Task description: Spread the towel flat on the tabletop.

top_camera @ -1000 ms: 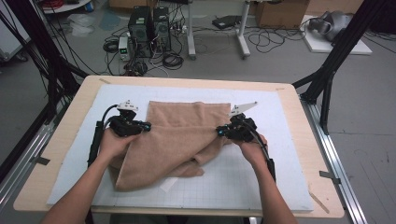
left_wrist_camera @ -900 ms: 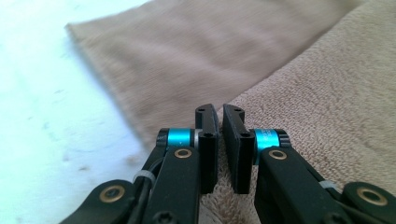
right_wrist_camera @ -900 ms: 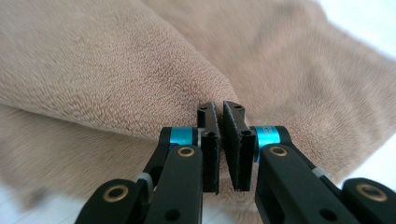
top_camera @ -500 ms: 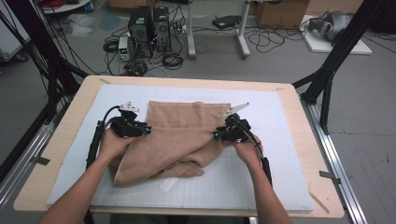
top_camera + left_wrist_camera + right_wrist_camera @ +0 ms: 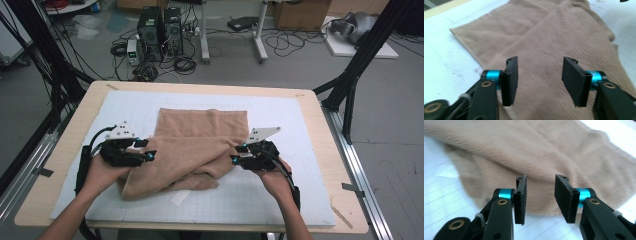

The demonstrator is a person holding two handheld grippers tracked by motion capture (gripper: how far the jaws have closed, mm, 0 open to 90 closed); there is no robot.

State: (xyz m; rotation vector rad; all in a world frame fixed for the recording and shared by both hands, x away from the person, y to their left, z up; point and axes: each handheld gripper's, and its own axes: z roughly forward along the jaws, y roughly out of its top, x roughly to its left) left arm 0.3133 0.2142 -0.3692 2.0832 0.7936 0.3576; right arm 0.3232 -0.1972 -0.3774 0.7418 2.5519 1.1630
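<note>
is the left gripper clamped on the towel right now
No, in the left gripper view the left gripper stands open above the tan towel, nothing between its fingers.

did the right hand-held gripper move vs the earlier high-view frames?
Yes. The right hand-held gripper slid toward the table's near edge, off the towel; its jaws have just been opening, nothing between them.

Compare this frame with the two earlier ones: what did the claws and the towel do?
Both claws have just been opening and let go of the brown towel. The left claw and right claw now stand open with nothing between the jaws, drawn back toward the towel's left and right sides. The towel's folded-over flap lies released on the near half. The white mat and the far towel edge look unchanged.
</note>
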